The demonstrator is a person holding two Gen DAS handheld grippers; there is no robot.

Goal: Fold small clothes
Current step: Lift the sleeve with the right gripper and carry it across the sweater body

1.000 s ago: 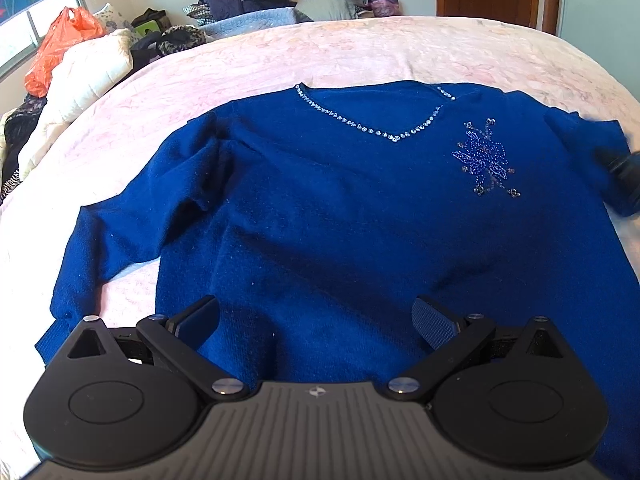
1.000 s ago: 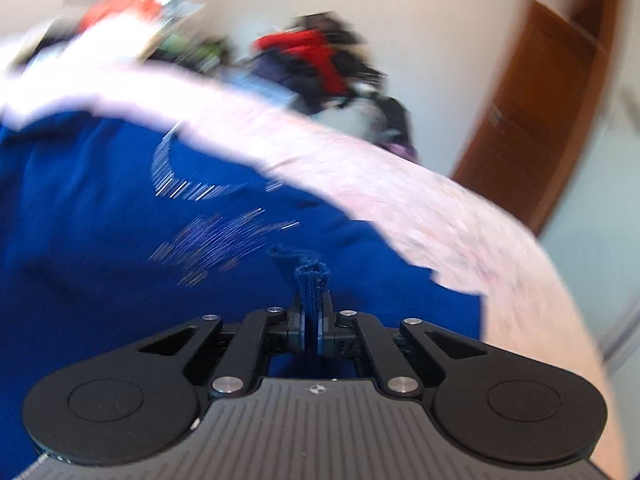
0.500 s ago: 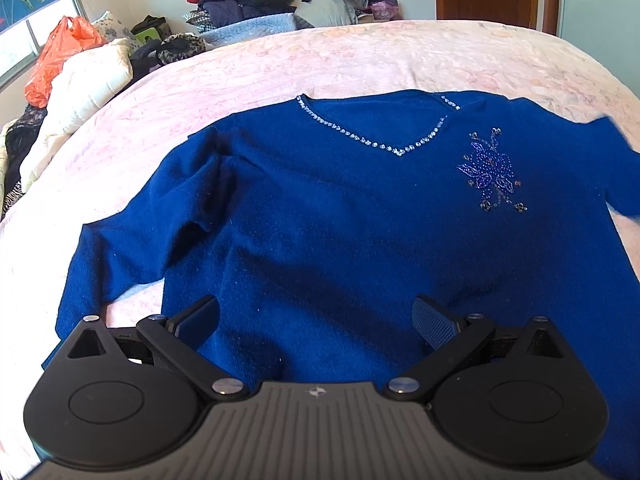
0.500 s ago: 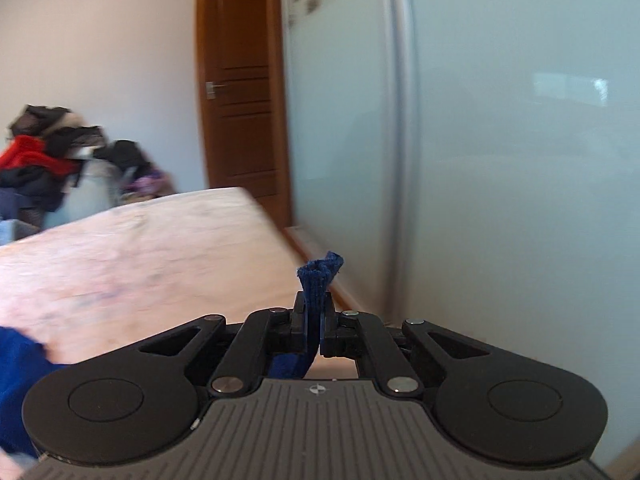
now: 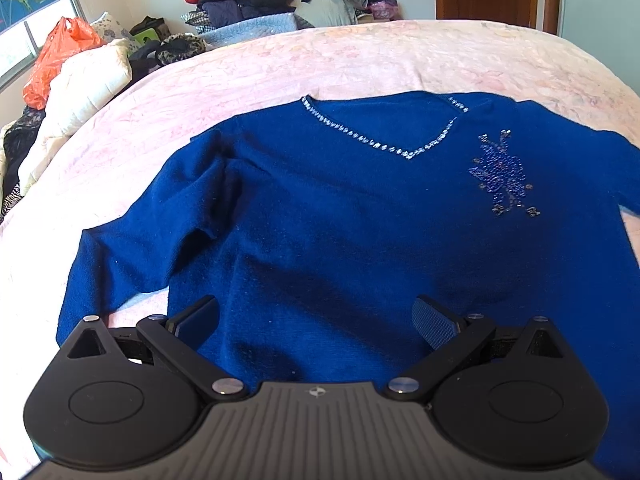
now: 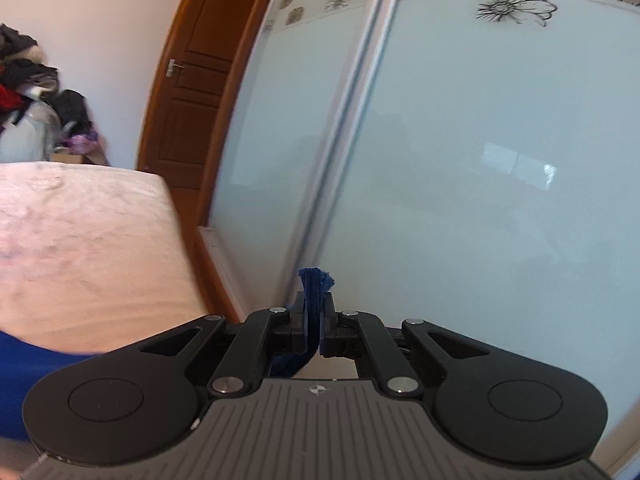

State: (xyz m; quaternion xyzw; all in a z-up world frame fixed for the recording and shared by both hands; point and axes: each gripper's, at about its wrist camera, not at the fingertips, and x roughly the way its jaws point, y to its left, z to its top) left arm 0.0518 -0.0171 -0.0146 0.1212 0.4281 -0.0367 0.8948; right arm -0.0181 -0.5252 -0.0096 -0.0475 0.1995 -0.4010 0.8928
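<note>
bedspread (image 5: 360, 52) under sweater (image 5: 340, 208), sleeve in right claw (image 6: 314, 312)

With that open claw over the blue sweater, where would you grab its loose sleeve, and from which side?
Judging by how it lies, take the sleeve at its cuff end, coming down from above on the sweater's left edge. It lies flat on the bed, free of the body, so the open left claw can pinch it.

the sweater (image 5: 320, 216) was deep blue, its neckline (image 5: 380, 144) edged in silver stones and a beaded flower (image 5: 502, 174) on the chest; the bedspread (image 5: 360, 56) was pale pink and mottled; the door (image 6: 192, 92) was brown wood; the wardrobe panel (image 6: 480, 160) was pale blue with black flower outlines.
</note>
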